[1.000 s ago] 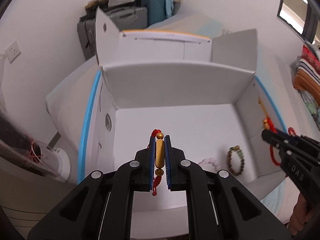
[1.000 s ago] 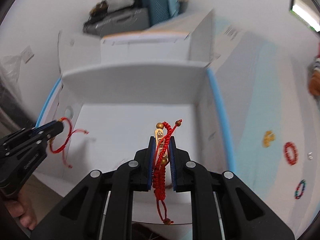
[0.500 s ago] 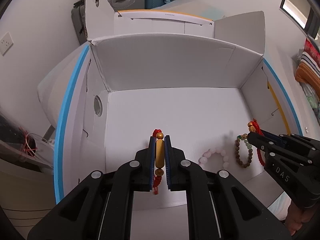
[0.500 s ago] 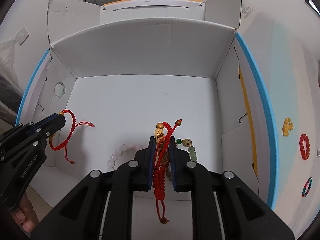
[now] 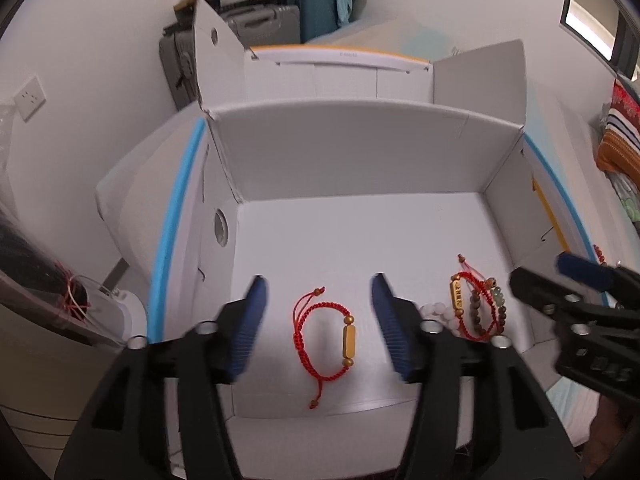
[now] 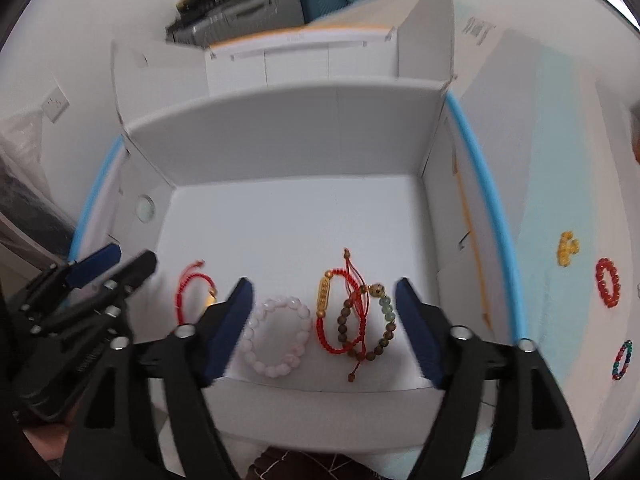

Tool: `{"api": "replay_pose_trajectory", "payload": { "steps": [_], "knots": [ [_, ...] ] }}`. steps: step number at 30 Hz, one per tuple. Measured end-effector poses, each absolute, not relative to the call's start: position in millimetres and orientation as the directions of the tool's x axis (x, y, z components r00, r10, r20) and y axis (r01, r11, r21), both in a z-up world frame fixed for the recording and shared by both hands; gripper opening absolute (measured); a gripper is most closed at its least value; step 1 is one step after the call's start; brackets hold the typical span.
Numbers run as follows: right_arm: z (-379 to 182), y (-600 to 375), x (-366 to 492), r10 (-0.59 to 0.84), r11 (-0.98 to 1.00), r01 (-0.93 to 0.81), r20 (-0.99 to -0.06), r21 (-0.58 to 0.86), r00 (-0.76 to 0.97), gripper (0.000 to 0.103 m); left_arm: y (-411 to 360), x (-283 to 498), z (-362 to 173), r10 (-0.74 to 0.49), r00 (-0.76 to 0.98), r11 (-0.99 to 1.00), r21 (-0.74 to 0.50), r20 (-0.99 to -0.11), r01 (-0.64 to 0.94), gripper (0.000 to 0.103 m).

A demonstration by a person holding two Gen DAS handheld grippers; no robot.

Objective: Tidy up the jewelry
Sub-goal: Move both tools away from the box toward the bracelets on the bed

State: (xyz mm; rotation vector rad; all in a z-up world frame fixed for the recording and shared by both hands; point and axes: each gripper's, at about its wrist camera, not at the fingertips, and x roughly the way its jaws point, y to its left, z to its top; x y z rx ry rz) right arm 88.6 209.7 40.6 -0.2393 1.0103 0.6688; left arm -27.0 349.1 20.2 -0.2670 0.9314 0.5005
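Note:
A red cord bracelet with a gold bar (image 5: 325,336) lies flat on the floor of the white cardboard box (image 5: 360,160), below my left gripper (image 5: 319,286), whose jaws are opening and touch nothing. My right gripper (image 6: 323,286) is also opening over a second red cord bracelet with a gold charm (image 6: 332,312). That bracelet lies across a brown and green bead bracelet (image 6: 382,320), next to a pink bead bracelet (image 6: 276,332). Each view shows the other gripper at its side: the right gripper (image 5: 538,270) and the left gripper (image 6: 134,256).
Outside the box, on the pale blue cloth to the right, lie a yellow bead piece (image 6: 568,248), a red bead bracelet (image 6: 608,282) and a multicoloured bracelet (image 6: 622,360). The box walls (image 6: 300,132) stand up on all sides. Suitcases (image 5: 272,20) are stacked at the back wall.
Both grippers were shut on their red cord bracelets; both have opened, and the bracelets now lie on the box floor, the right one over the bead bracelet.

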Motion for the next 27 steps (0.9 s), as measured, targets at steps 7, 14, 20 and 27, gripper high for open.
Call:
{"api": "replay_pose_trajectory", "payload": {
  "steps": [7,14,20,27],
  "knots": [
    [82,180,70,0.437,0.796,-0.601,-0.757,0.073,0.486,0.095,328,-31,39,0.34,0.531,0.858,0.024,-0.776,-0.514,0.092],
    [104,144,58,0.422,0.831,-0.556,-0.693,0.037,0.585,0.095,304,-29,55,0.334,0.571,0.872,0.015,-0.75,-0.49,0.097],
    [112,105,57,0.405,0.851,-0.525,-0.678,0.032,0.614,0.095,277,-26,62,0.305,0.613,0.893,-0.004,-0.729,-0.45,0.097],
    [114,55,62,0.367,0.883,-0.469,-0.674,0.035,0.641,0.095,233,-12,67,0.272,0.641,0.923,0.007,-0.718,-0.384,0.097]
  ]
}}
